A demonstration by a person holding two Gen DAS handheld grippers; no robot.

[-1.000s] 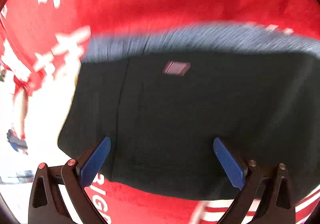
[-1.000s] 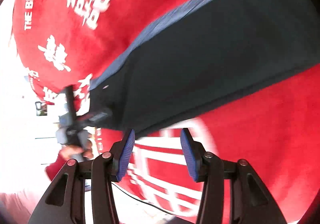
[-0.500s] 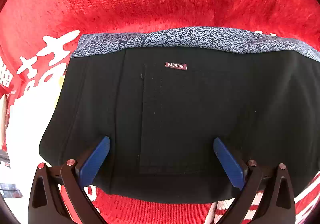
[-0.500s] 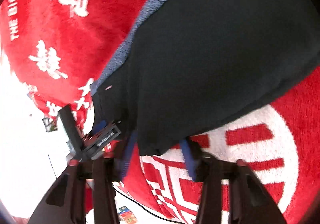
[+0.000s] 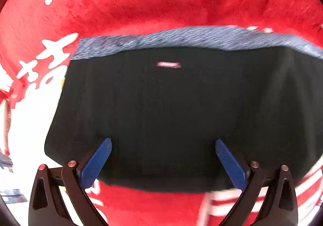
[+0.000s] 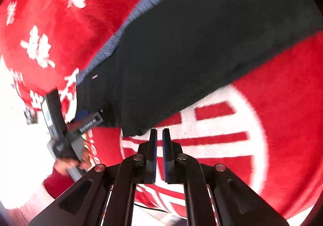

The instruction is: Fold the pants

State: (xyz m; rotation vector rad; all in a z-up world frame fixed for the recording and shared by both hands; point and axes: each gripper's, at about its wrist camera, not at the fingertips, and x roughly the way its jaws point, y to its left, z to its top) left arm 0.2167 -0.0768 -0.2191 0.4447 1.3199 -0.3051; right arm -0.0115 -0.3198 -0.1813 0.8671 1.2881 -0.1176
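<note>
The black pants point(image 5: 171, 109) lie folded flat on a red cloth, with a grey-blue patterned waistband point(image 5: 181, 38) along the far edge and a small label point(image 5: 168, 64) on the top layer. My left gripper point(image 5: 163, 157) is open, with its blue pads spread over the near edge of the pants. In the right wrist view the pants point(image 6: 191, 48) stretch from the centre to the upper right. My right gripper point(image 6: 159, 139) is shut just off the near corner of the pants, with nothing seen between its pads. The left gripper point(image 6: 80, 123) also shows there at the pants' left end.
The red cloth point(image 5: 141, 0) with white characters covers the surface under the pants. A large white round emblem point(image 6: 232, 125) on it lies under my right gripper. The person's hand point(image 6: 68, 163) holds the left gripper. A bright white area lies off the cloth's left edge point(image 5: 24, 135).
My right gripper has closed and pulled back slightly from the near corner of the pants. The left gripper stays open over the near edge; the pants barely shift in its view.
</note>
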